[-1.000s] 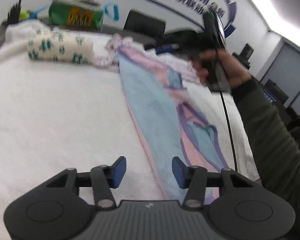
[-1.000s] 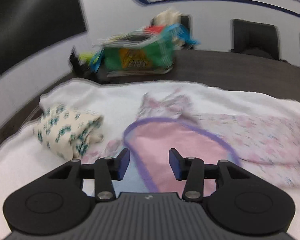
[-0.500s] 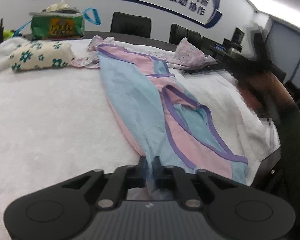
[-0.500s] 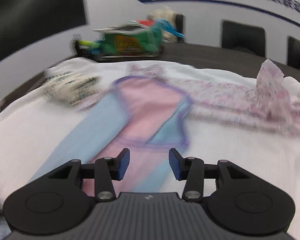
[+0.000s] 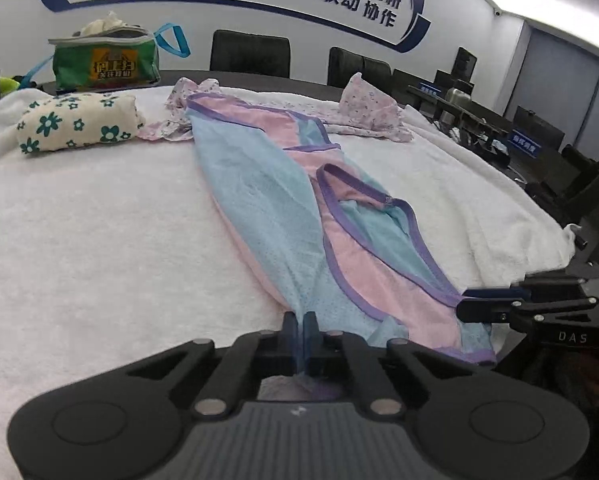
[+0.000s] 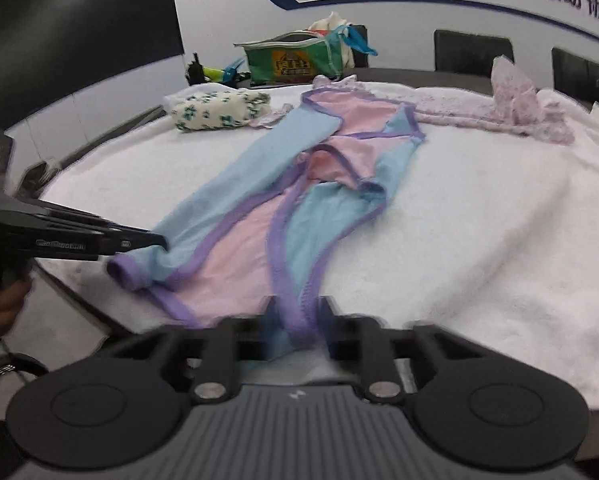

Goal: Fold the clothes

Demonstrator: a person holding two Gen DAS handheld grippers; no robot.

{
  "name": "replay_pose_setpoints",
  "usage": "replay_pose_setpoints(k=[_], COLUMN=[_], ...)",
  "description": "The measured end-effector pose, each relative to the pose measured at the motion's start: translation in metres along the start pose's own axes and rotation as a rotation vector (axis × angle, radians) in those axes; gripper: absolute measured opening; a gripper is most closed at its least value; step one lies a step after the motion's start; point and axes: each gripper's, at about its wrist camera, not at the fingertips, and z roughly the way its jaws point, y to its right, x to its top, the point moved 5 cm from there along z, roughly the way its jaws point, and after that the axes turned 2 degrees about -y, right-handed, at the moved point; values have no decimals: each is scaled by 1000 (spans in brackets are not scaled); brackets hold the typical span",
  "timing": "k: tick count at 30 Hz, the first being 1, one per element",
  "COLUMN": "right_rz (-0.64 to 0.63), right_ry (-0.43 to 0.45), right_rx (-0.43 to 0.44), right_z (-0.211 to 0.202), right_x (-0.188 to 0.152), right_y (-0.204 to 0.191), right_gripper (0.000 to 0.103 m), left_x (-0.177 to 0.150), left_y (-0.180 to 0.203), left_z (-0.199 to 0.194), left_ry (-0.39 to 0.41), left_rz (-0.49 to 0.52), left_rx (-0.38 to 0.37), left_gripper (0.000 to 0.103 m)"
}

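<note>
Two tongs: both sit at the near hem of the garment (image 5: 283,216), one at each bottom corner.
Garment: a blue and pink piece with purple trim, spread flat on the white towel (image 5: 83,240) that covers the counter.
Long axis: it runs away from both tongs, from the near hem toward the far end of the towel, where the top edge lies beside a floral cloth (image 5: 367,116).
Left tongs (image 5: 300,334): closed on the blue corner of the hem; the cloth passes between the pads and bunches just behind them.
Right tongs (image 6: 299,320): jaws closing, with the purple-trimmed hem edge between them; the view is blurred here, so a firm pinch cannot be confirmed.
Nearer hand: neither; each is at its own corner, the left tongs showing in the right view at the rolled purple cuff (image 6: 129,270).
Direction of cloth from tongs: straight ahead and slightly down, the whole length lying in front of both.
Likely next move: lifting the hem and carrying it forward along that axis to meet the top edge, judged from the two-corner hold.
Risk: if the right side is not yet clamped, that corner may slip and the fold skew.
Other things: a folded flower-print bundle (image 5: 77,126) and a green bag (image 5: 105,62) stand at the far left, well apart from the garment's hem.
</note>
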Motion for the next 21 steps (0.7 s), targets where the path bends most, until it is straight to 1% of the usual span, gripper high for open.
replay_pose_setpoints(k=[3,4,7,11,16,21], right_rz=[18,22,60,93,89,32], right_ry=[-4,-6,6,11,3,-6], right_rx=[3,1,68,144,248,307], right_z=[3,4,8,19,54,97], right_x=[-3,-4,-1,6,29,57], right_y=[-12,-16,-34,-54,-109,-179], right_gripper=[8,8,7,7,7,7], left_x=[4,7,16,30,53,75], left_y=[-11,-17,-38,-71,-114,-168], left_z=[-4,-8,-20,-39,-53,-46], left_ry=[-4,-3,2,0,-13,-52], left_rz=[2,8,38,92,179,245], left_rx=[-22,-19,0,7,32,85], left_gripper=[1,1,1,1,1,1])
